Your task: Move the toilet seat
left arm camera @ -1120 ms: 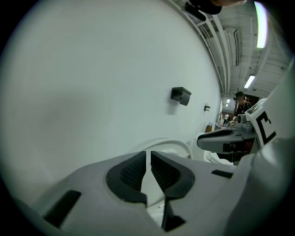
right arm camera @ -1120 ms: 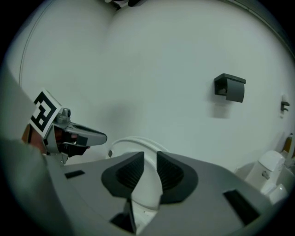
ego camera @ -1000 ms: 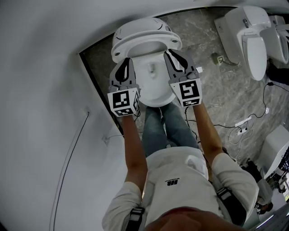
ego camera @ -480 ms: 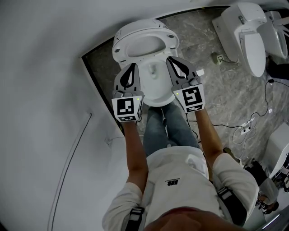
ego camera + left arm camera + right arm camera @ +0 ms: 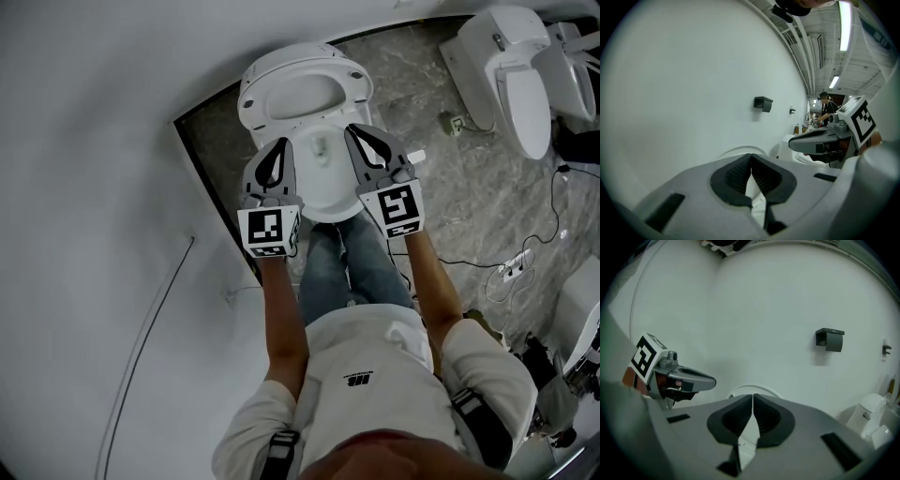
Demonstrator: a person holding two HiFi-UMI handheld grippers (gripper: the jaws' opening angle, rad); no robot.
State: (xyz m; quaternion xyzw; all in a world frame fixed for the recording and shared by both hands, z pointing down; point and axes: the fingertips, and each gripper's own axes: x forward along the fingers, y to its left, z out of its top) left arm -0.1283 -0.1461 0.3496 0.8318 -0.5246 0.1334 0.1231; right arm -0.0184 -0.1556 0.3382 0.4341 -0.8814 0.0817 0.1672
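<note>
Above the open toilet bowl, left gripper and right gripper side by side, each with jaws closed tip to tip on nothing, toilet seat raised at the far side, just beyond the tips.

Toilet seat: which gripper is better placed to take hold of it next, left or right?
Right, but only narrowly. In the head view the right gripper points just below the raised toilet seat's rim, while the left gripper sits slightly further back. Both jaws are shut and empty, so either must open first.
</note>
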